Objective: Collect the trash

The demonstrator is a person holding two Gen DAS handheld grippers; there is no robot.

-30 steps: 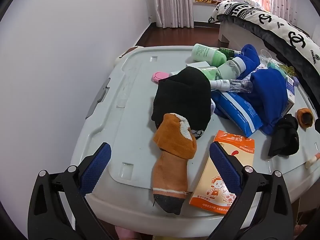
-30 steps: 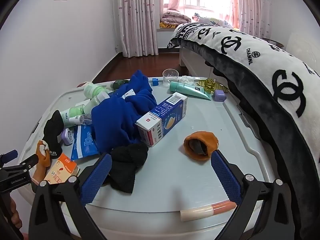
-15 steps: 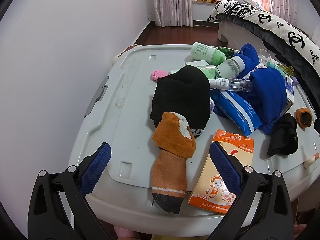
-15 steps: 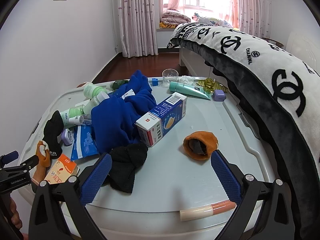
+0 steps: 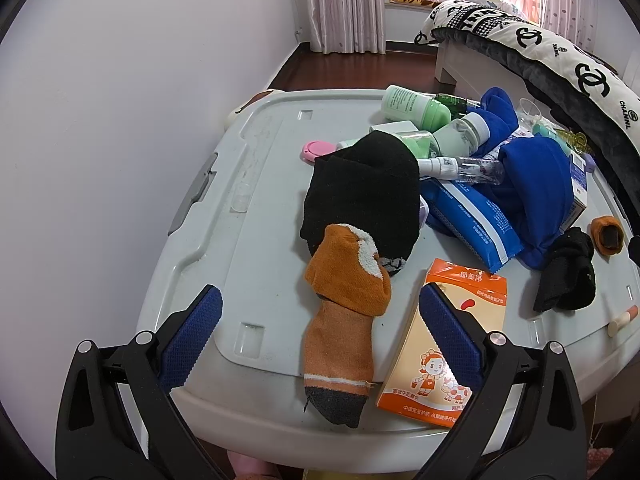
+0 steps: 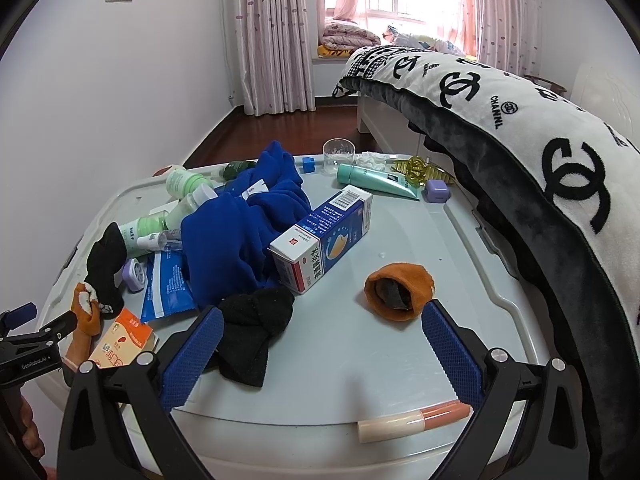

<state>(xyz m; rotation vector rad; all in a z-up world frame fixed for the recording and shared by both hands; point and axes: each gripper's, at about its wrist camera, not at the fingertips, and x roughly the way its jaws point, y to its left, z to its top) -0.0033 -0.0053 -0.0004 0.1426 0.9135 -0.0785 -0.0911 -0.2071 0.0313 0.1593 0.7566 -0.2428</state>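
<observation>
A grey storage-bin lid (image 5: 264,216) (image 6: 400,240) serves as the surface, strewn with items. My left gripper (image 5: 320,320) is open at its near edge, straddling an orange sock (image 5: 340,312); an orange flat carton (image 5: 448,344) lies under its right finger. A black sock (image 5: 364,196) rests behind. My right gripper (image 6: 320,344) is open, empty, near a knotted black sock (image 6: 252,328) and a rolled orange sock (image 6: 400,292). A blue-and-white box (image 6: 324,240), blue packet (image 6: 168,284), bottles (image 6: 180,184) and tube (image 6: 372,180) lie farther back.
A blue garment (image 6: 240,232) is heaped mid-lid. A lip-balm stick (image 6: 412,420) lies at the near edge. A bed with a black-and-white blanket (image 6: 520,128) overhangs the right side. A white wall (image 5: 120,120) borders the left. A clear cup (image 6: 339,154) stands at the back.
The left wrist view has shifted slightly, so the lid and its items sit a little lower and left in frame. The right gripper has barely moved. Both stay open.
</observation>
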